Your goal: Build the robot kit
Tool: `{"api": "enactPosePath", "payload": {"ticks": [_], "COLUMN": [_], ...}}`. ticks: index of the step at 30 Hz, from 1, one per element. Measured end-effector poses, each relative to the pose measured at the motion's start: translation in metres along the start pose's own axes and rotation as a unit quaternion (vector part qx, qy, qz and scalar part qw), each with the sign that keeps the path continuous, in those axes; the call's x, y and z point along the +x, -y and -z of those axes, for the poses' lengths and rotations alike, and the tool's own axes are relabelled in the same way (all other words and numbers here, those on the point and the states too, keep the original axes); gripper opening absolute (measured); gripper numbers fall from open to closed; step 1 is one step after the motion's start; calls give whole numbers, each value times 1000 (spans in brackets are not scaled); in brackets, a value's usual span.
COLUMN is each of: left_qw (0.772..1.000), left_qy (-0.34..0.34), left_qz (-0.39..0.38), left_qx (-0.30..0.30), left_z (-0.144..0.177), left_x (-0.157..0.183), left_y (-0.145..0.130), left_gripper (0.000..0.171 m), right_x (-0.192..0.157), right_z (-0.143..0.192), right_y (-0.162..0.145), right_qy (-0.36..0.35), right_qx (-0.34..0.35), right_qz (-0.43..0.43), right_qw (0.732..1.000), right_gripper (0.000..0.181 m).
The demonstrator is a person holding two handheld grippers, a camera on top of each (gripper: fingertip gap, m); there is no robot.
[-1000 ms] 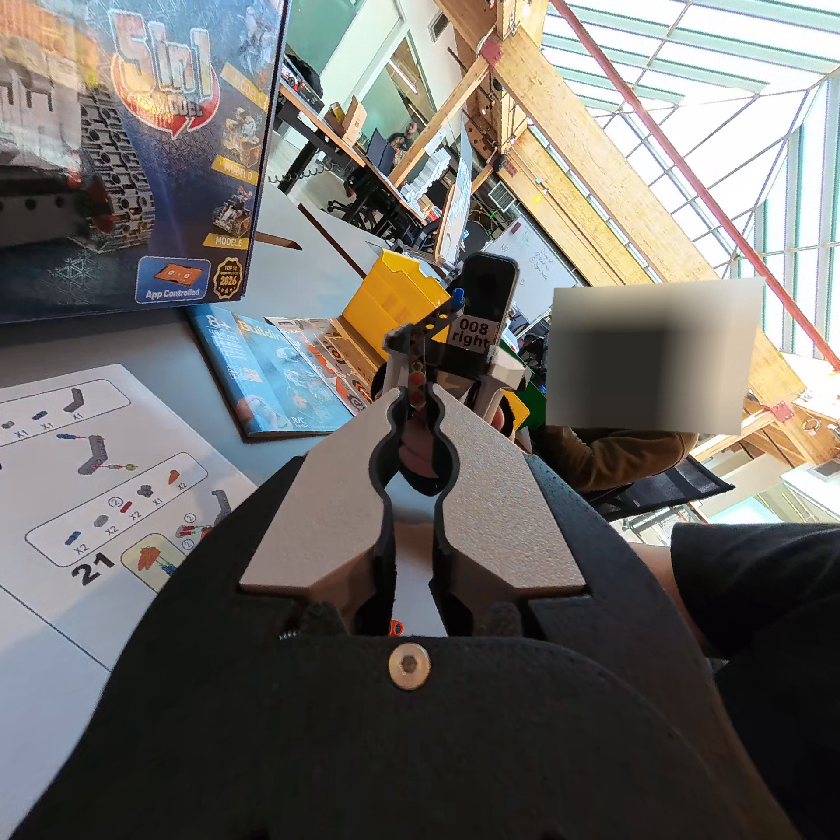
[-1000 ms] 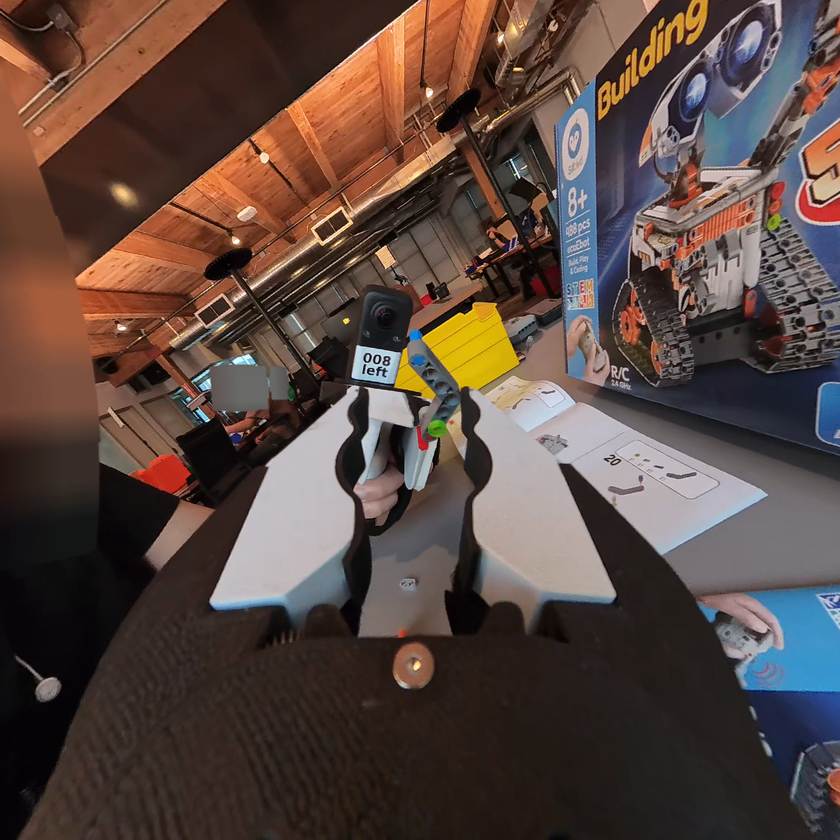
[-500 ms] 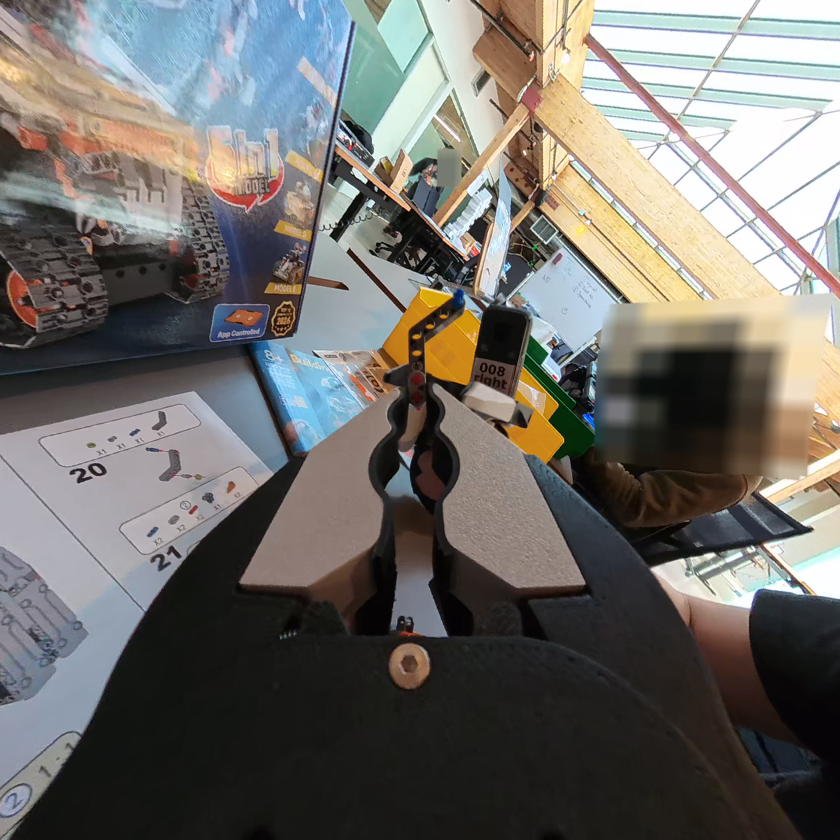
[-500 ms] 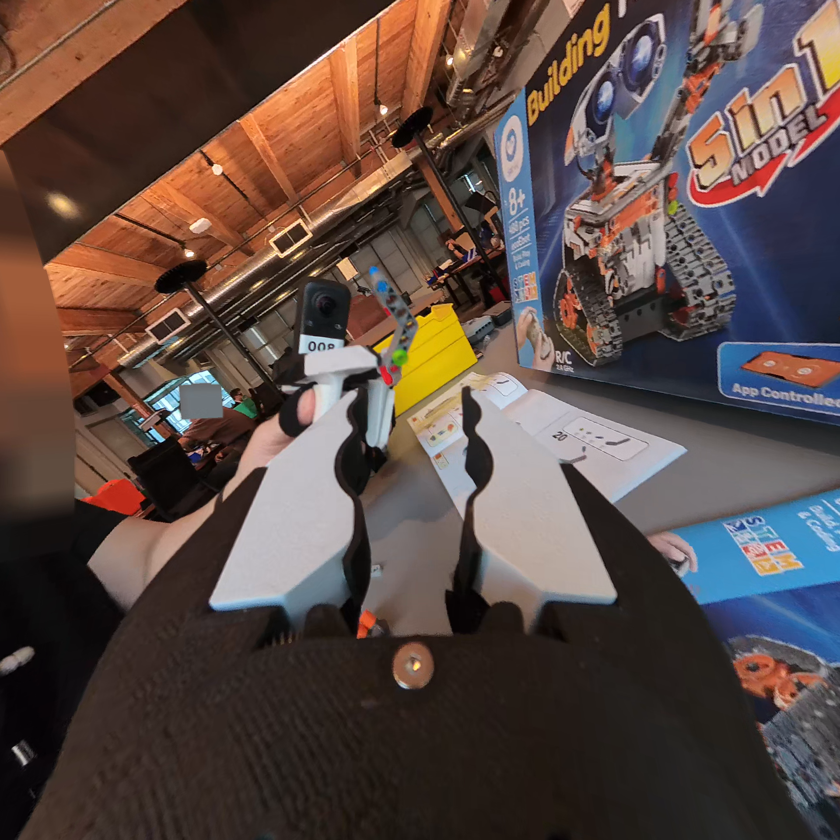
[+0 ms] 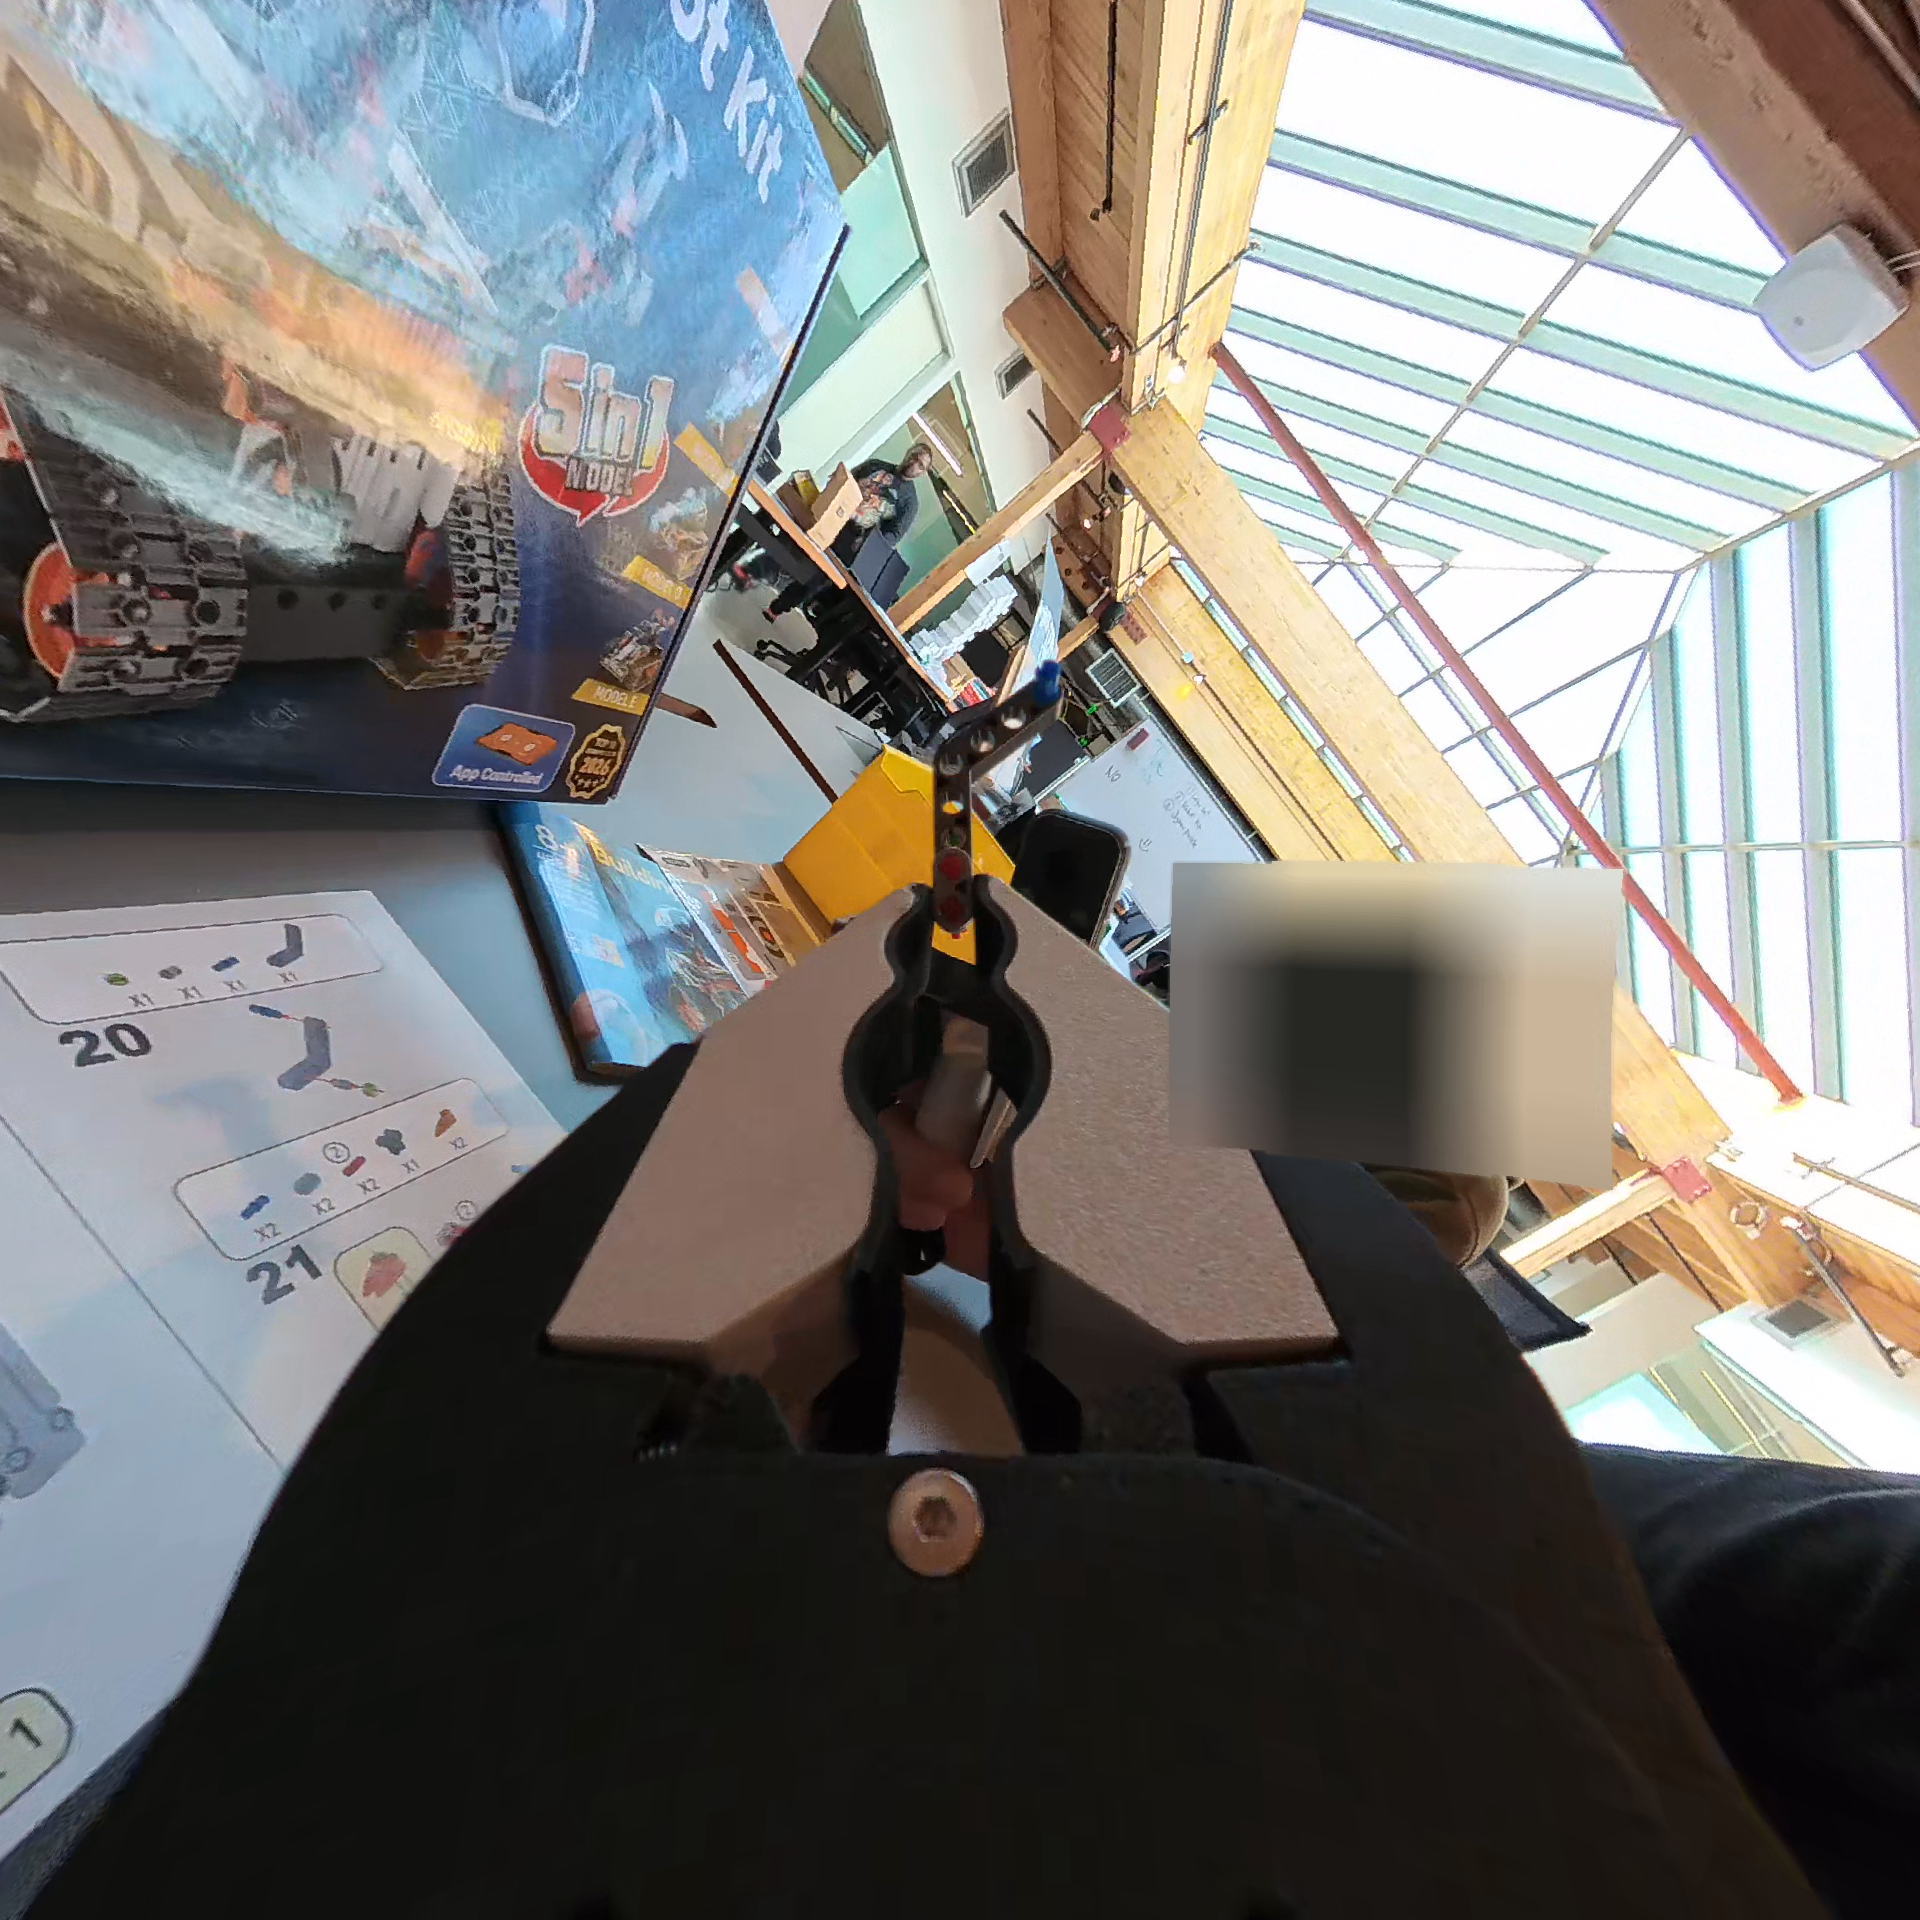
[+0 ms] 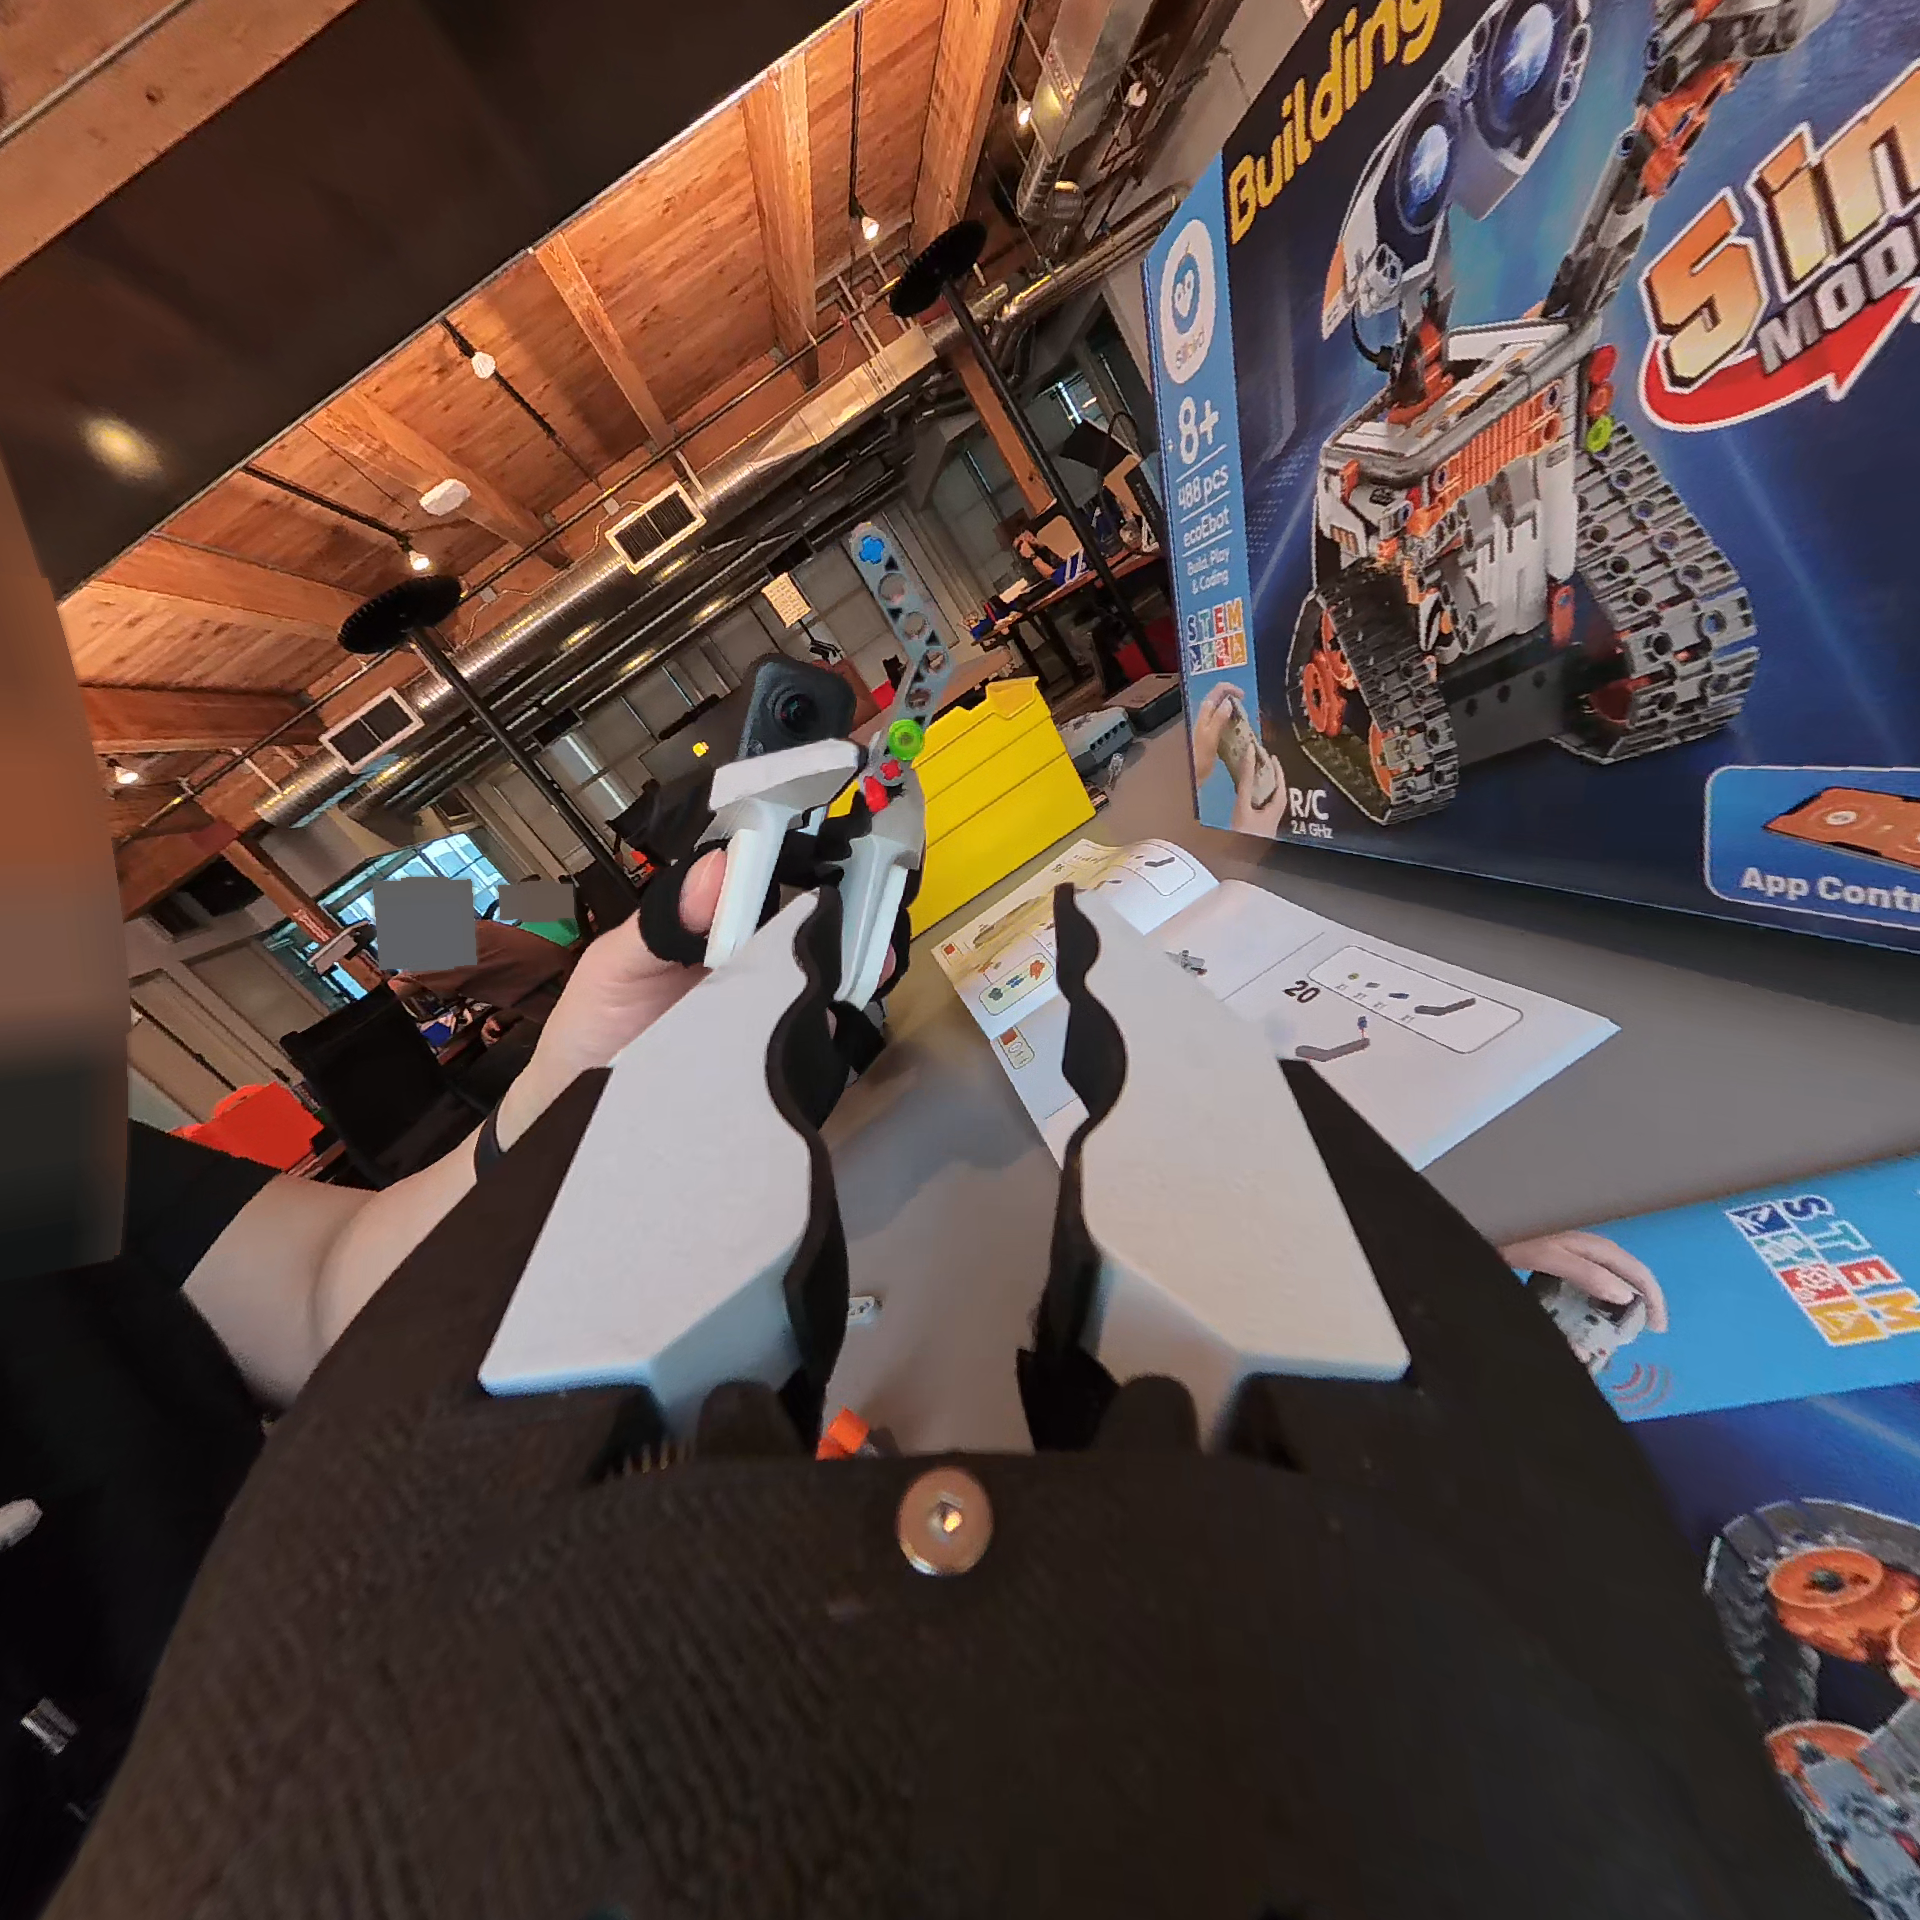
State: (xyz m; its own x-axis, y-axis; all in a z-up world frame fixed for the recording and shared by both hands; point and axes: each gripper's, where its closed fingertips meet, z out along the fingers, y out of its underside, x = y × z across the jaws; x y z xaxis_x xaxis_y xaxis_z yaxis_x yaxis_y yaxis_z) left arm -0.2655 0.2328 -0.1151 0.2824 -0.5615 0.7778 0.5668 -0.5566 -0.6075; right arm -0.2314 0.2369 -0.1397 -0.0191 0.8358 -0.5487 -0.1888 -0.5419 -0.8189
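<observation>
The left gripper (image 5: pixel 954 906) pinches a bent gray beam (image 5: pixel 961 800) up in the air, while the right gripper (image 6: pixel 940 914) is spread wide and holds nothing above the tabletop (image 6: pixel 1714 1049).

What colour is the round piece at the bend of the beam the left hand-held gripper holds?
Bright green round piece on the grey beam; clearest in the right wrist view.

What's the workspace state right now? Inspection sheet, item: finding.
Surface: grey table, mostly covered with paper and boxes.
Job's things: bent grey beam with blue, green and red pins, held up in the air.
Clutter: open instruction booklet; upright blue kit box; flat blue box; yellow bin.
Grippers: left gripper shut on the beam's lower end; right gripper open, empty.
Cables: nothing seen.
Surroundings: timber ceiling, skylight, desks behind.
</observation>
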Motion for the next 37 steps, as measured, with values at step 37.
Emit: {"api": "enactPosePath", "payload": {"ticks": [37], "left_qw": [986], "left_qy": [-140], "left_qz": [55], "left_qx": [-74], "left_z": [-1], "left_x": [25], "left_y": [-12], "left_gripper": [4], "right_x": [-32], "right_z": [-1], "right_y": [13], "right_qy": [70], "right_qx": [0], "right_qz": [19], "right_qw": [997], "right_gripper": [35]}}
